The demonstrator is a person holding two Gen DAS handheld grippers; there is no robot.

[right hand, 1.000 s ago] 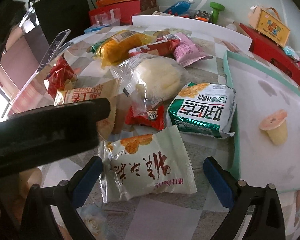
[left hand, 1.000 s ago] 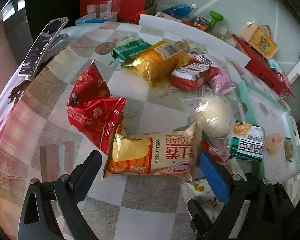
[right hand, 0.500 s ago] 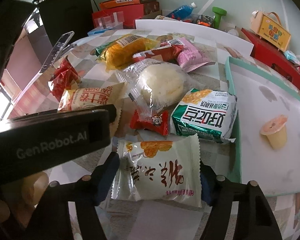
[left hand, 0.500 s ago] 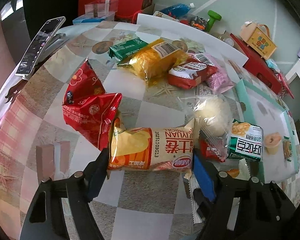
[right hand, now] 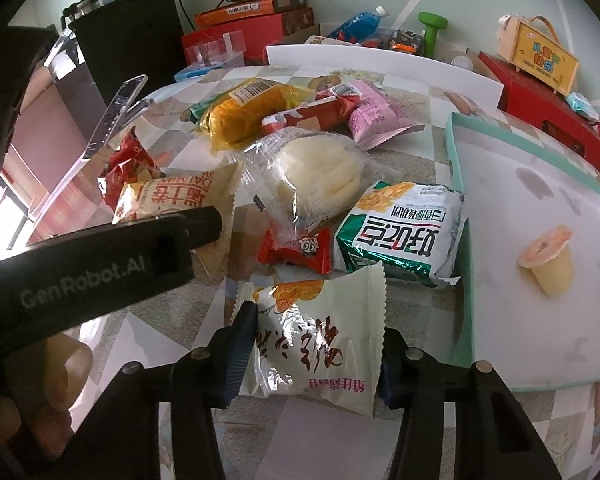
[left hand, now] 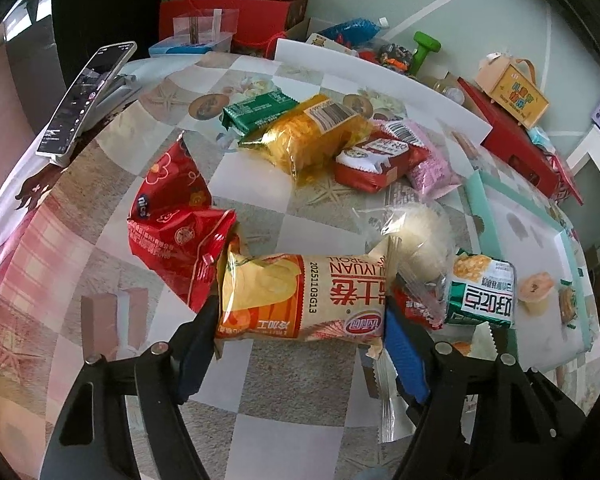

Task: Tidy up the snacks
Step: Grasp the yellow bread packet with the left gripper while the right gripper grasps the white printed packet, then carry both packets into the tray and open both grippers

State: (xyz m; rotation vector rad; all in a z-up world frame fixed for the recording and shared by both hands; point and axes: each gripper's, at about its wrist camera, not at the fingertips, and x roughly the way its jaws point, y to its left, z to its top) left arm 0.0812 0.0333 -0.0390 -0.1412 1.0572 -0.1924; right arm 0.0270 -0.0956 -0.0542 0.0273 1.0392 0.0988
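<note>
Two hand-held grippers work over a checkered counter (left hand: pixel 260 420) strewn with snack packets.

The left gripper (left hand: pixel 300 320) has its fingers (left hand: pixel 404 356) pressed on both short ends of a roll pack (left hand: pixel 300 296): a long cream and orange pillow bag with a printed date code and a red logo. It lies crosswise on the counter, its far left end against a crumpled red bag (left hand: pixel 176 232). The jaws have just closed in on it.

The right gripper (right hand: pixel 316 352) grips a cream pack (right hand: pixel 320 344), a square pale packet with serrated edges, brown brush lettering and an orange picture at the top. Its fingers (right hand: pixel 240 352) pinch the packet's sides so the film bulges. These jaws have also just been closing.

Just beyond the cream pack lie a small red candy (right hand: pixel 300 250) and a green and white pack (right hand: pixel 400 232), which touches the rim of a teal tray (right hand: pixel 458 200). On the tray stands a jelly cup (right hand: pixel 548 264). Behind sits a clear-wrapped bun (right hand: pixel 316 176), then a yellow bag (right hand: pixel 244 114) and a pink pack (right hand: pixel 372 112).
</note>
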